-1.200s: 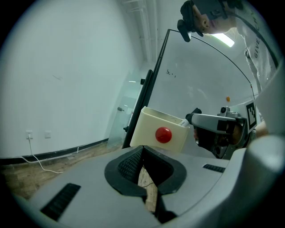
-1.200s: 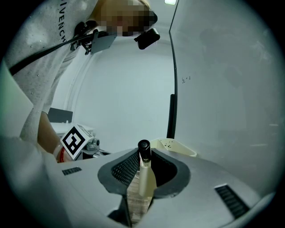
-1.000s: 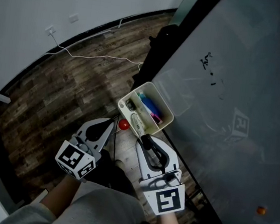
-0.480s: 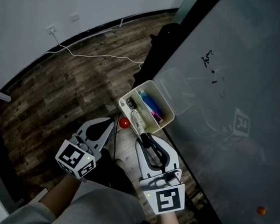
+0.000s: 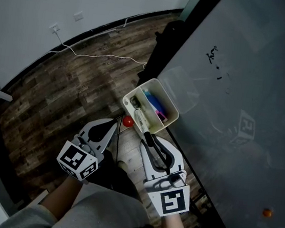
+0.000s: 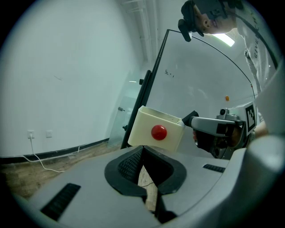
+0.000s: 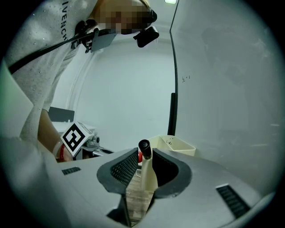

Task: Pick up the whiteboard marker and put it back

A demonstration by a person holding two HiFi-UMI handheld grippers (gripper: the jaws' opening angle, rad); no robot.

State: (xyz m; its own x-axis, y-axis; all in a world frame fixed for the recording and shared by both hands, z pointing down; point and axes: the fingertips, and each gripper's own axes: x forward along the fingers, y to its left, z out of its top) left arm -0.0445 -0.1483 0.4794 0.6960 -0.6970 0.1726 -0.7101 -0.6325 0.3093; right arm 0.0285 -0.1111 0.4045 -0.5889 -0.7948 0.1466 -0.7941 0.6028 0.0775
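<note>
My right gripper (image 5: 150,142) is shut on a white whiteboard marker (image 7: 145,173). The marker's black cap (image 5: 147,136) pokes out past the fingertips, just short of the near corner of a cream tray (image 5: 170,100) that hangs on the grey whiteboard (image 5: 233,91). The same tray (image 7: 174,144) shows just beyond the cap in the right gripper view. Inside the tray lie a white pen (image 5: 139,118), a blue one (image 5: 154,105) and a pink one. My left gripper (image 5: 113,126) is shut on nothing, left of the tray, and faces the red knob (image 6: 159,132) on the tray's wall.
The whiteboard's black frame (image 5: 163,51) runs down to a wood floor (image 5: 68,91) with a white cable (image 5: 95,56) on it. A small orange magnet (image 5: 267,213) sits low on the board. A white wall lies beyond the floor.
Almost nothing differs. The marker stays in my right gripper by the tray's near corner, and the whole view has shifted very slightly.
</note>
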